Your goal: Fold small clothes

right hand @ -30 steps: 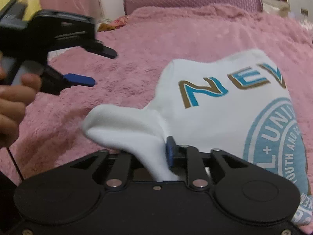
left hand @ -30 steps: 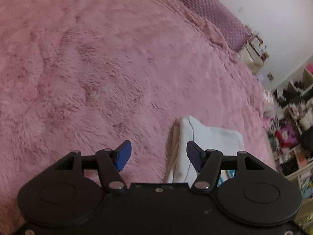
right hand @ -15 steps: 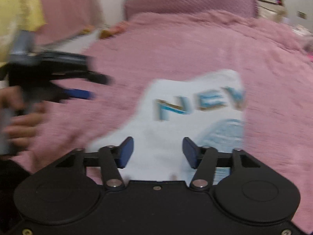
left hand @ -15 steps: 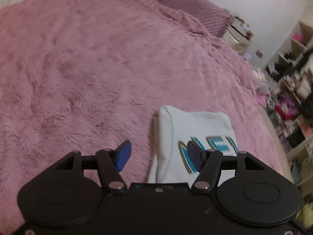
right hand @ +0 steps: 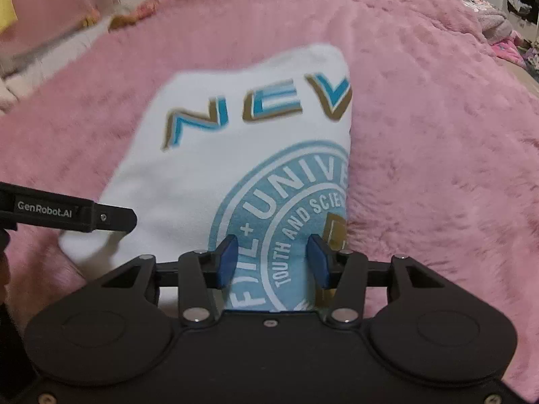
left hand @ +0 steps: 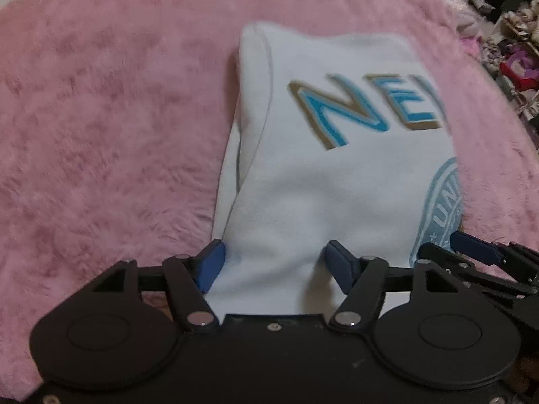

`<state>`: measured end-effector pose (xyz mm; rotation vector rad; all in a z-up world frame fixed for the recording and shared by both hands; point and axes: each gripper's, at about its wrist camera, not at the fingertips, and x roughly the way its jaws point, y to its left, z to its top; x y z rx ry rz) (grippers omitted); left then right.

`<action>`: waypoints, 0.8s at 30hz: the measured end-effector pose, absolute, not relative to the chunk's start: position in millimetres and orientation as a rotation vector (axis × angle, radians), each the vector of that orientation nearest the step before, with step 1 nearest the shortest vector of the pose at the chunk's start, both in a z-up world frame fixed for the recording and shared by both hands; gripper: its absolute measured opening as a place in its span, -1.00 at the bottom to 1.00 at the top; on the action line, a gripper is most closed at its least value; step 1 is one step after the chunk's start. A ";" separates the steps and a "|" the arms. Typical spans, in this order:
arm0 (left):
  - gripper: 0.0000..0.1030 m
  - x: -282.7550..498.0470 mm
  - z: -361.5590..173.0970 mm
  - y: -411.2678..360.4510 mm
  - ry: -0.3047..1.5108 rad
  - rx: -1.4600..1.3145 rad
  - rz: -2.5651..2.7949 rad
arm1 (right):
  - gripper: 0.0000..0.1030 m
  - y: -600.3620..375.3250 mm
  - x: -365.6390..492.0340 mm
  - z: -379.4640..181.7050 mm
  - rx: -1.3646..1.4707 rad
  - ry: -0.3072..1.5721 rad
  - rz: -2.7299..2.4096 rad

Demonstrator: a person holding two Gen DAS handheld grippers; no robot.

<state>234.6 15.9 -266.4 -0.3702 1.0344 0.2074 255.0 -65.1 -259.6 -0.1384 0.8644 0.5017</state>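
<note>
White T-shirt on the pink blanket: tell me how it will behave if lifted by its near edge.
The white T-shirt will probably drape and sag: it is soft cloth with rounded folded edges. Its folded layers may slide apart, since nothing visibly holds them together. It likely drags rather than glides on the fluffy pink blanket, whose pile looks grippy.

Each camera sits just behind its own claw and looks steeply down along the fingers, close over the bed (left hand: 101, 118). The left view faces the near left part of the folded shirt (left hand: 320, 185); the right view faces its printed right part (right hand: 235, 175). Both share the shirt, the pink blanket and the cluttered shelves (left hand: 505, 17) at far right.
</note>
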 end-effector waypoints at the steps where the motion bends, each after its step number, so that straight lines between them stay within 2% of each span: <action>1: 0.39 236.8 -269.3 18.5 1.044 -0.384 0.210 | -0.13 -64.0 255.3 -264.0 -0.145 0.867 0.492; 7: 0.42 242.3 -267.4 15.8 1.054 -0.361 0.225 | -0.12 -53.2 246.1 -265.2 -0.241 0.855 0.463; 13: 0.37 234.1 -241.2 30.4 0.939 -0.414 0.258 | -0.14 -60.9 249.0 -230.7 -0.149 0.862 0.465; 17: 0.38 265.1 -213.3 26.5 0.884 -0.303 0.268 | -0.12 -55.9 255.4 -203.5 -0.201 0.752 0.447; 18: 0.38 277.0 -210.5 27.4 0.875 -0.297 0.240 | -0.05 -53.6 262.3 -199.7 -0.210 0.742 0.438; 24: 0.38 350.6 -236.2 46.0 0.941 -0.281 0.177 | -0.03 -41.0 319.3 -219.5 -0.189 0.851 0.407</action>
